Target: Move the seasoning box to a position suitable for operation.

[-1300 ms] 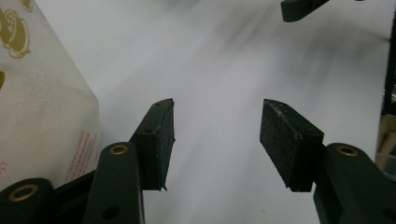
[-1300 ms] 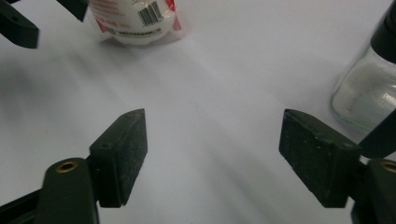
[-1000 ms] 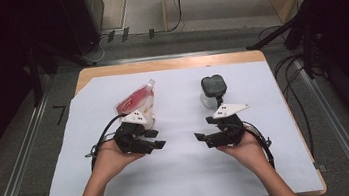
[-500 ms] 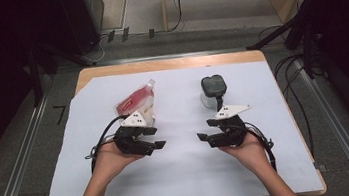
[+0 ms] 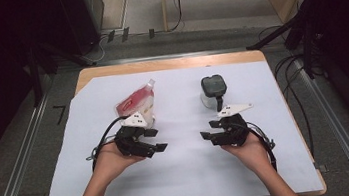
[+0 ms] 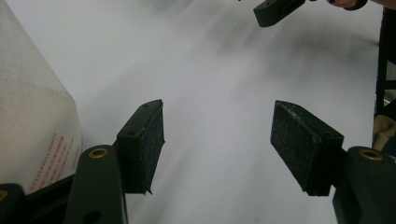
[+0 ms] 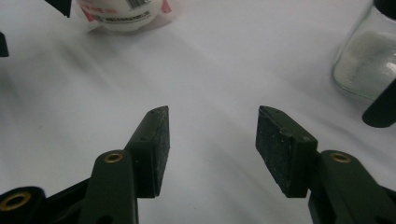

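Left gripper had just been opening, right gripper closing; both stood apart, empty, below refill pouch and glass jar, seemingly readying.

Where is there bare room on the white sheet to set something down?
The near strip of white sheet below both hands is bare, as is the middle lane between pouch and glass jar. It is crowded where the left gripper sits beside the pouch and the right gripper beside the jar.

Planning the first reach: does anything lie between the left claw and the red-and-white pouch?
Nothing visible does. The left claw is open and empty, and the pouch lies just beyond it on bare white paper. The glass jar stands off toward the right claw.
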`<state>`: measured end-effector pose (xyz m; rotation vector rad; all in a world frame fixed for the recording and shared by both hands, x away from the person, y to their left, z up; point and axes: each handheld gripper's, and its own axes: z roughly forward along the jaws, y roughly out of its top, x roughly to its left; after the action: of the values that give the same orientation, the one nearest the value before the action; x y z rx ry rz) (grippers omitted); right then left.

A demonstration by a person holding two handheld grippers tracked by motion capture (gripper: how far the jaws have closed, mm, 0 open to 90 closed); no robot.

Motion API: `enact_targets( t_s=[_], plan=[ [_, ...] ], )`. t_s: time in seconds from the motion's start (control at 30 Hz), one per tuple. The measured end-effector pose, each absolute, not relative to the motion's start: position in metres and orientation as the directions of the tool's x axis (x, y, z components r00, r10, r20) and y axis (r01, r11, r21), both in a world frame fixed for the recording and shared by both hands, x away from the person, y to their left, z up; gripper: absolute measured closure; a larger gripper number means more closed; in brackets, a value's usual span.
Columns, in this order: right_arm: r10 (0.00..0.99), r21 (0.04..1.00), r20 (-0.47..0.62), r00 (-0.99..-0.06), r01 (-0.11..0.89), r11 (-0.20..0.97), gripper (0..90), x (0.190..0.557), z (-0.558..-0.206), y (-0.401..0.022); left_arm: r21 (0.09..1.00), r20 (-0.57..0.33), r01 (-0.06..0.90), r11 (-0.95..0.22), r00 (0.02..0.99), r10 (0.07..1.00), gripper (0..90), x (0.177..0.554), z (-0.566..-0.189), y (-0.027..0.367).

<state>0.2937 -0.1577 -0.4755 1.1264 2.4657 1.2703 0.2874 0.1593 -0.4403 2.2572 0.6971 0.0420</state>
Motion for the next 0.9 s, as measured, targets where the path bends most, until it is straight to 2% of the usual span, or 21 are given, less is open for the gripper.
enact_targets(
  t_s=[0.67,0.9],
  plan=[
    [0.695,0.767,0.175,-0.698,0.539,0.349,46.2,0.296,-0.478,-0.168,0.699,-0.168,0.445,-0.56,0.863,0.477,36.8,0.286,-0.437,0.16],
    [0.722,0.78,0.14,-0.677,0.525,0.341,39.7,0.297,-0.474,-0.175,0.707,-0.179,0.445,-0.55,0.864,0.47,36.8,0.285,-0.435,0.16]
  ],
)
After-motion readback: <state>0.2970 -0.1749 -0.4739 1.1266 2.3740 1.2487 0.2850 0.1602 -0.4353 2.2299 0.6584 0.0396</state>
